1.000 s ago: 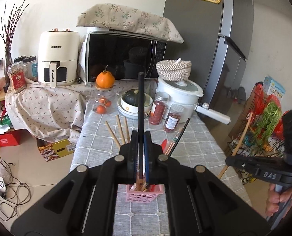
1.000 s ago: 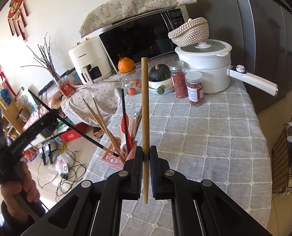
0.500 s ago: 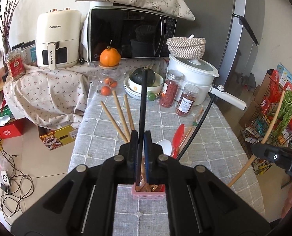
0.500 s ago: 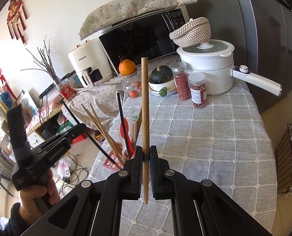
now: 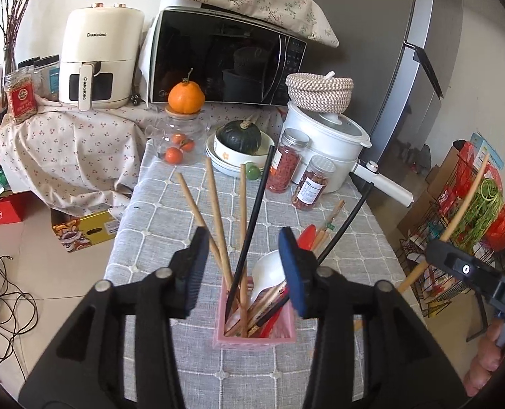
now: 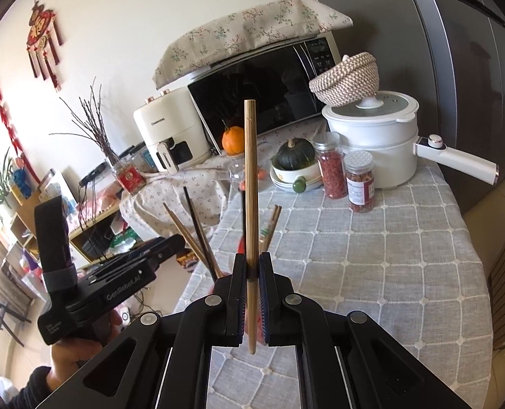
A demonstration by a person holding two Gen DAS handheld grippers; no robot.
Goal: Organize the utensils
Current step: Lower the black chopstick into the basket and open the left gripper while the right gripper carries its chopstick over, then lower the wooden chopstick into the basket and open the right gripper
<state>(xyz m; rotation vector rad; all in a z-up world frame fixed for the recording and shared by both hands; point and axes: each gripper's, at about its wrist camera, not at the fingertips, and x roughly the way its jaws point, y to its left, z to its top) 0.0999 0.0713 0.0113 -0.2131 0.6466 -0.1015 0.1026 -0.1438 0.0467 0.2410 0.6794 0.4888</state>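
In the left wrist view a pink holder (image 5: 255, 327) stands on the grey checked tablecloth (image 5: 170, 211), packed with wooden chopsticks (image 5: 218, 218), a white spoon (image 5: 269, 272) and red utensils. A black chopstick (image 5: 252, 225) leans in it. My left gripper (image 5: 242, 238) hovers just above the holder; its jaws are opening and the black chopstick rises between them untouched. My right gripper (image 6: 251, 272) is shut on an upright wooden chopstick (image 6: 251, 187). It is also in the left wrist view at the right edge, right gripper (image 5: 456, 266).
Behind the holder stand two spice jars (image 5: 284, 167), a white pot with a long handle (image 5: 327, 150), a bowl holding a green squash (image 5: 240, 143) and a glass jar of oranges (image 5: 179, 143). A wire rack (image 5: 473, 204) is right of the table.
The left jaws have parted and let go of the black chopstick, which now stands in the pink holder. The left gripper came down closer to the holder. The right grip is unchanged.
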